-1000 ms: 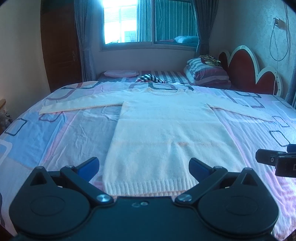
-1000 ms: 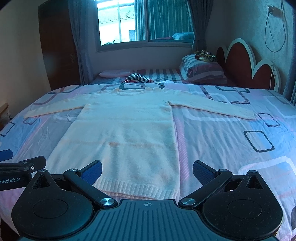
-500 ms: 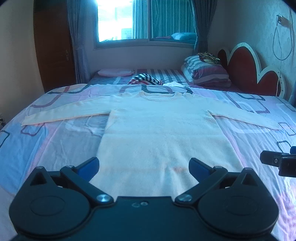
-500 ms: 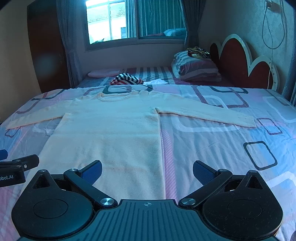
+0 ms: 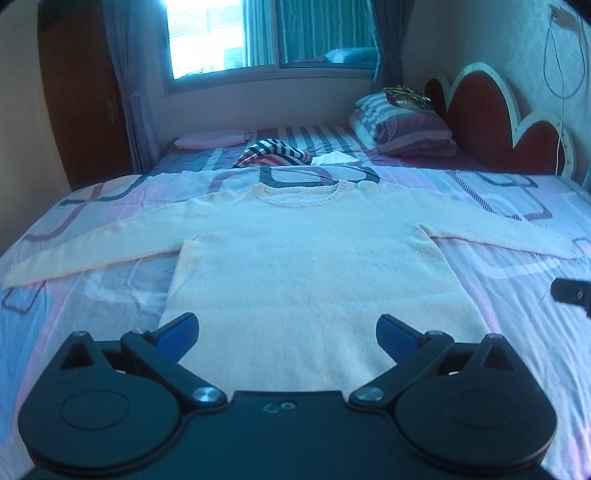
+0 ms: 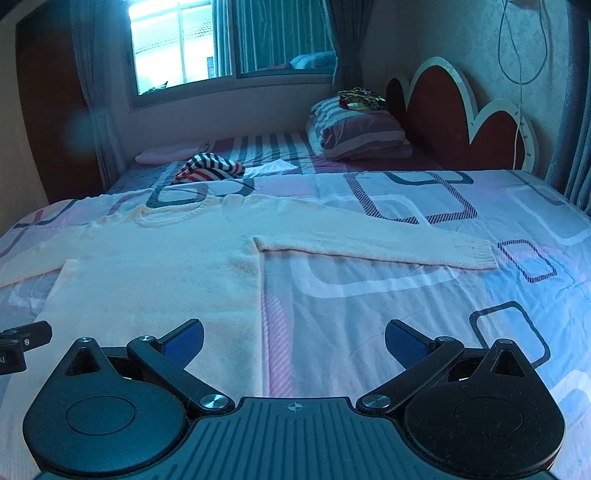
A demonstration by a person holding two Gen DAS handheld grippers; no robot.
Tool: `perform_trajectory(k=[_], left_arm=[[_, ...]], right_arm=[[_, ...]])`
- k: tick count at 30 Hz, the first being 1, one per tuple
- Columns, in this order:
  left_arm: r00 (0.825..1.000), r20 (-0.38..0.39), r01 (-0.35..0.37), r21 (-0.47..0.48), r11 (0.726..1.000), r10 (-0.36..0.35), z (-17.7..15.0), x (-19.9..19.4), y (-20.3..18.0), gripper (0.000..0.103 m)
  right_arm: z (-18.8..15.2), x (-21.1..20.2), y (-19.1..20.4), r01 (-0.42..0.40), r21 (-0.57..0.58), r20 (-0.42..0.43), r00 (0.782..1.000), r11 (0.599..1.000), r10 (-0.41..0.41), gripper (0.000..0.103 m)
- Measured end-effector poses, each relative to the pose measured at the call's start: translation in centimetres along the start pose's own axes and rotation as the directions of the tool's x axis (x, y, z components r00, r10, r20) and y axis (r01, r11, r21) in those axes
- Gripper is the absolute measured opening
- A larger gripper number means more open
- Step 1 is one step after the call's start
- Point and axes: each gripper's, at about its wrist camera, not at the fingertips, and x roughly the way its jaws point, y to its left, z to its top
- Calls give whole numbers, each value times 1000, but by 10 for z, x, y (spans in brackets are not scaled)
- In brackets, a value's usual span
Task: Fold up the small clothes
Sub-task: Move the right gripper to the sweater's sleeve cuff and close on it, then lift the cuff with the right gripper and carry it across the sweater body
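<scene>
Left wrist view: cream sweater (image 5: 310,266) lying flat on bed (image 5: 517,280), front up, neckline toward far end, both sleeves spread out to sides. Left tool (image 5: 287,330) hovering over lower body of sweater, blue pads (image 5: 177,332) wide apart, nothing between them; touching fabric or not, can't tell. Tip of right tool showing at right edge of this view, over bedsheet just beside sweater's right side.

Right wrist view: right tool (image 6: 294,338) hovering w/ fingers spread wide, gripping nothing. Its left pad (image 6: 184,341) sitting over sweater (image 6: 155,273) near right side edge, other pad over bare patterned bedsheet (image 6: 424,295). Right sleeve (image 6: 373,245) stretching out flat toward right, ribbed cuff at its end, apart from tool. Left tool's tip (image 6: 22,338) peeking in at left edge of this view.

Bkgd: striped pillows (image 6: 354,129) stacked by red scalloped headboard (image 6: 461,110), striped cloth (image 5: 273,155) and pink pillow (image 5: 210,140) lying at far end of bed under window (image 5: 266,33).
</scene>
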Motion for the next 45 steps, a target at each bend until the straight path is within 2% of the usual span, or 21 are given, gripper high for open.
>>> perform_trajectory(k=[3,8,9,11,13,15,17,20,21,22,23,24,30,34,38,41,43,44,45], left_arm=[[1000,-2,-3,2,1000,3,9,20,-2,100],[997,-25,72,-65,995,-74,22,55,0,102],[997,-25,70,-58,996,-71,24,63,-3,102],[998,-23,54,-31,998,-54,28,75,-8,102],[997,-42,68,-26,997,-69,34,86,-12,101],[996,-22,88,-42,995,-89,40,92,-16,100],[997,-7,76,-37,996,-77,44,97,-23,100],[998,-8,61,-15,998,-61,47,109,-32,93],[998,-16,57,-9,998,-57,48,114,-34,92],[998,-19,53,-4,999,-53,48,118,-35,91],[999,-22,43,3,999,-43,49,122,-36,91],[999,-23,33,10,999,-33,50,127,-36,91],[999,-21,-26,1,1000,26,58,149,-21,91],[998,-29,-56,-9,998,56,62,156,-13,91],[997,-30,-76,-11,997,76,63,159,-7,91],[996,-37,-85,-21,996,84,64,160,-3,91],[995,-44,-90,-28,996,89,65,162,0,91],[994,-48,-95,-33,995,93,64,162,3,91],[994,-50,-97,-39,995,95,65,162,6,91]], right_arm=[[8,21,-18,26,24,7,1000,999,-27,103],[19,49,-51,75,71,27,997,995,-77,103],[24,63,-70,113,94,39,992,989,-117,103],[29,75,-91,139,120,53,988,983,-146,103],[31,81,-100,153,135,56,985,979,-161,103],[35,97,-131,201,174,64,974,964,-215,103],[36,103,-141,216,188,61,971,958,-231,103],[36,118,-170,246,232,52,963,941,-265,102],[36,124,-178,256,244,42,961,936,-274,99],[36,135,-193,262,269,22,961,927,-277,81],[36,135,-193,262,269,22,961,927,-277,73],[36,148,-208,266,304,-7,961,915,-277,69],[35,165,-230,262,359,-13,961,896,-276,69],[31,174,-248,240,441,-33,967,865,-252,56],[33,175,-256,211,487,-11,972,848,-235,51],[35,178,-262,188,515,-1,976,836,-219,37],[36,180,-264,180,517,-3,978,837,-208,23],[36,180,-265,185,512,-7,977,839,-211,21],[37,178,-266,179,510,0,978,841,-208,9]])
